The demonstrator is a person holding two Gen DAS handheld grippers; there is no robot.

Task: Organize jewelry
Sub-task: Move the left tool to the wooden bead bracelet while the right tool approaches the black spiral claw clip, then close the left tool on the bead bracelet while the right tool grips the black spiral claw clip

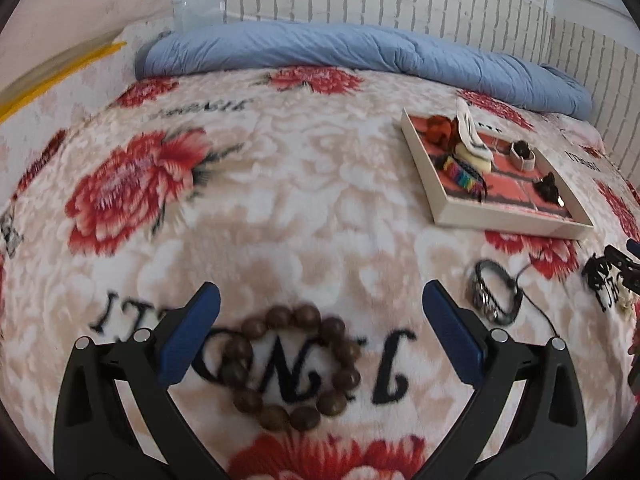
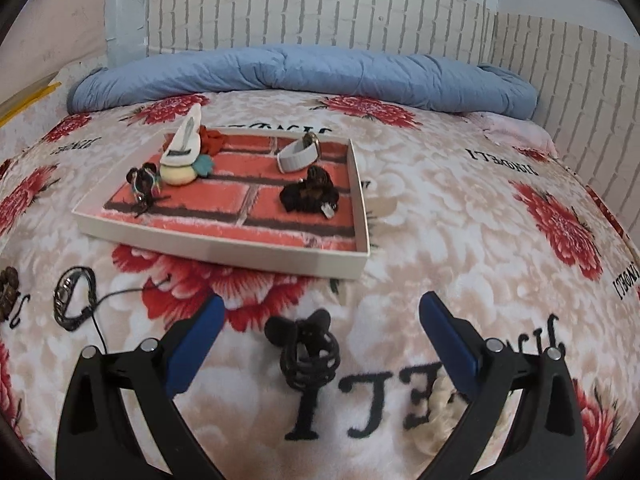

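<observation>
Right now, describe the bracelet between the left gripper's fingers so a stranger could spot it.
On the floral blanket, short of the shallow tray, a wooden bead bracelet lies in a ring over black lettering. Unlike the dark banded bracelet to its right, it is made of big round brown beads.

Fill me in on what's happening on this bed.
Jewelry is being sorted into a shallow tray on the floral blanket. The left gripper is open around a brown bead bracelet; the right gripper is open around a black openwork piece. Neither is gripped yet. A dark bracelet also lies outside the tray.
</observation>
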